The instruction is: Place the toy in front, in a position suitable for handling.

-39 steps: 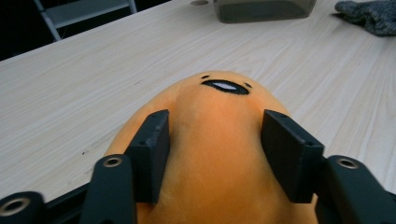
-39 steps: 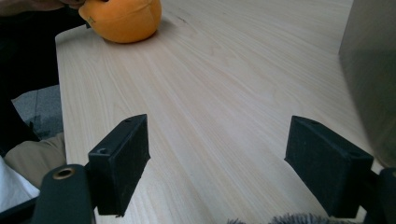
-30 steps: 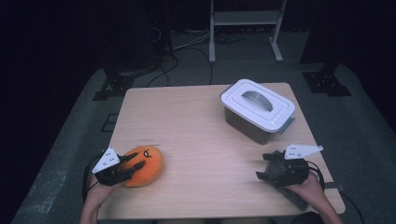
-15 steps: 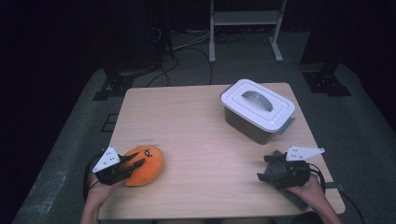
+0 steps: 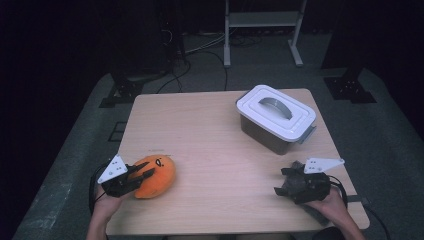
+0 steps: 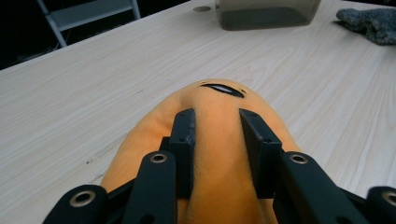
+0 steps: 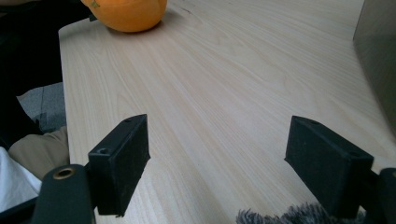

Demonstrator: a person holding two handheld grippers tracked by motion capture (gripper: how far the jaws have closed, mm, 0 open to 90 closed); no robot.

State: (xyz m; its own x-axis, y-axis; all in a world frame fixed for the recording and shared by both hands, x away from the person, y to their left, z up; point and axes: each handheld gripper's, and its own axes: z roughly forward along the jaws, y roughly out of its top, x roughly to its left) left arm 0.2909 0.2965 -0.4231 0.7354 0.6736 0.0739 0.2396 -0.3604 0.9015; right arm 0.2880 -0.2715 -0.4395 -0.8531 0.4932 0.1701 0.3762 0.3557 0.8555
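Plush toy [image 6: 219, 154], orange, lies at the table's [image 5: 210, 135] near left corner, pinched between the pads of your left gripper [image 6: 217, 128]; its jaws have just been closing on the fabric. Lidded white box [image 5: 276, 116] sits well beyond your right gripper [image 5: 286, 184]. Right jaws stand wide apart, grey cloth [image 7: 280, 217] just beneath them.

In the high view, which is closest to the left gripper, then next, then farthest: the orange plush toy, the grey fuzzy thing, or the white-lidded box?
1. Orange plush toy: pinched in the left gripper.
2. Grey fuzzy thing: across the table, by the right gripper.
3. White-lidded box: far right corner.
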